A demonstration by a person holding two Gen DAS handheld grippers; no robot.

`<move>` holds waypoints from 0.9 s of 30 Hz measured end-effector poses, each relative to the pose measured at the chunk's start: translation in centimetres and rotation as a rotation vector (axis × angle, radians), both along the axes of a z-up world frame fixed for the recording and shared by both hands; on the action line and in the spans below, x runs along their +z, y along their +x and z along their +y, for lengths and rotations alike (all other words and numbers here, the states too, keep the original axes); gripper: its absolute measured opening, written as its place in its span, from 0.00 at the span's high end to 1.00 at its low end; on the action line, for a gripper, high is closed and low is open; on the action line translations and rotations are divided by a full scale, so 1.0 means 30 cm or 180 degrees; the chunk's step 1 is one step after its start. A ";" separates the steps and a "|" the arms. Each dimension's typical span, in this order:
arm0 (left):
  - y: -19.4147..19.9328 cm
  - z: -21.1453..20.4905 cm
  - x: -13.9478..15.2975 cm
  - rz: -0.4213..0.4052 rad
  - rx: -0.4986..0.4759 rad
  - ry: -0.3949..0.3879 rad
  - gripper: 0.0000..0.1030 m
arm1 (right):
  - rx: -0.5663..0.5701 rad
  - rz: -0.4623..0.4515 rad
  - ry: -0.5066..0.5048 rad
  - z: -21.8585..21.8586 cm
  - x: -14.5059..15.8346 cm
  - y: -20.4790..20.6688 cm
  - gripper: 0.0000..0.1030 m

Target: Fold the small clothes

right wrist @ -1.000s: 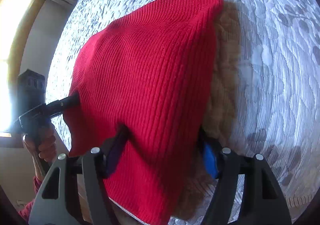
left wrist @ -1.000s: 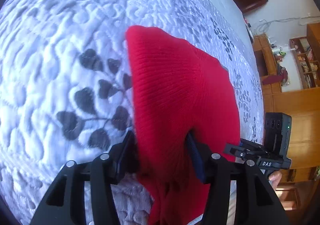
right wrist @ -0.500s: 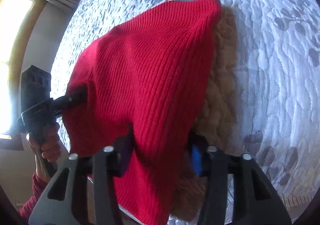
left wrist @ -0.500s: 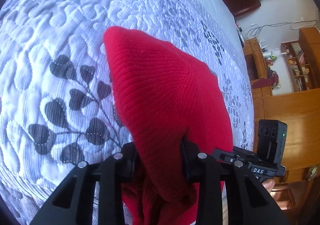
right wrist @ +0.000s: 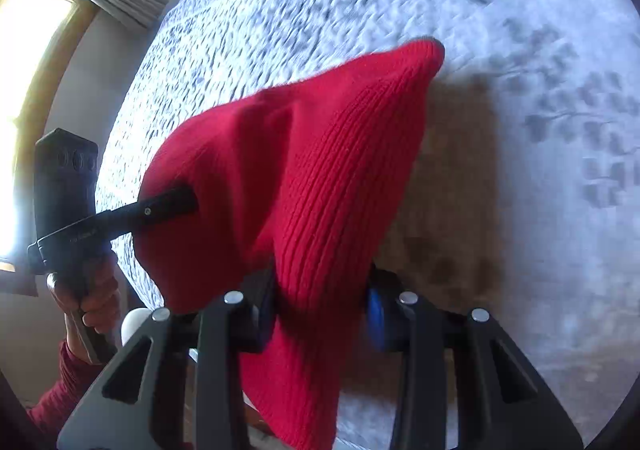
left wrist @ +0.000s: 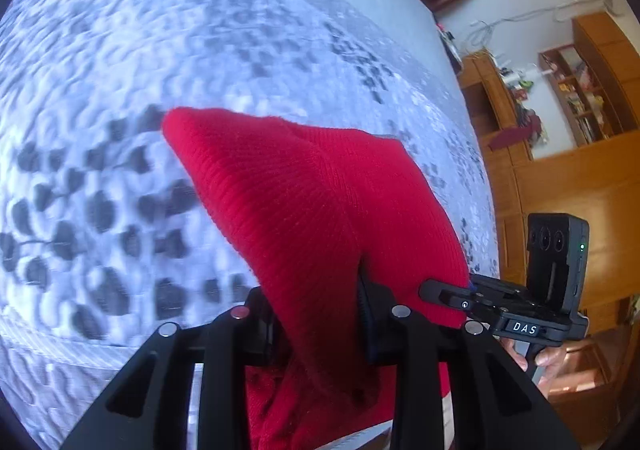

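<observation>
Since a second ago both grippers have been closing in on the red knitted garment [left wrist: 320,210] and lifting its near edge up off the bedspread [left wrist: 120,50], so the cloth is now hanging slack and tented between them, with only its far end seeming to touch the bed; the blur makes that hard to judge.

The left gripper [left wrist: 320,314] is pinching a bunched fold of the garment, its fingers drawn close together with the cloth squeezed between the pads. The right gripper [right wrist: 324,310] is clamping another fold of the same edge, and its jaws are still closing on the knit between them. In the right wrist view the left gripper's tip is poking into the cloth's far side, a hand [right wrist: 90,302] in a red sleeve [right wrist: 60,390] gripping its handle. The garment is casting a brownish shadow on the bedspread. Wooden shelves [left wrist: 580,98] are standing beyond the bed.
</observation>
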State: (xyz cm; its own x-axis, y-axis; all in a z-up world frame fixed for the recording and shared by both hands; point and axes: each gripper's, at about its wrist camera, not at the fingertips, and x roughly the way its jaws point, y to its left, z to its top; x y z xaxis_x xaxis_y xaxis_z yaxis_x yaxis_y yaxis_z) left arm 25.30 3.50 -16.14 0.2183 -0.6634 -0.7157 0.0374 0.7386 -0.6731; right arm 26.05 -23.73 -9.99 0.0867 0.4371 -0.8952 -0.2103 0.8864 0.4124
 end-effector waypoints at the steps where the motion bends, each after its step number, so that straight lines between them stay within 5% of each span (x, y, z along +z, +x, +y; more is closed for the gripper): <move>1: 0.009 -0.051 0.025 -0.0050 -0.0047 -0.0010 0.70 | -0.0023 -0.0034 -0.0020 -0.031 0.018 0.002 0.66; 8: 0.076 -0.375 0.160 -0.0359 -0.0288 -0.0003 0.71 | -0.0237 -0.0317 -0.0237 -0.349 0.159 0.033 0.66; 15: 0.145 -0.639 0.065 -0.0385 -0.0440 0.0449 0.74 | -0.0500 -0.0184 -0.0377 -0.585 -0.001 0.106 0.66; 21: 0.159 -0.654 -0.130 -0.0062 -0.0406 0.0723 0.71 | -0.0751 0.0059 -0.0029 -0.744 -0.212 0.061 0.60; 24: 0.140 -0.625 -0.152 -0.0011 -0.0270 0.0707 0.55 | -0.0783 0.0014 0.0085 -0.772 -0.202 0.017 0.53; 27: 0.099 -0.586 -0.143 0.0137 -0.0090 0.0552 0.51 | -0.0761 -0.0070 0.0098 -0.779 -0.150 -0.039 0.48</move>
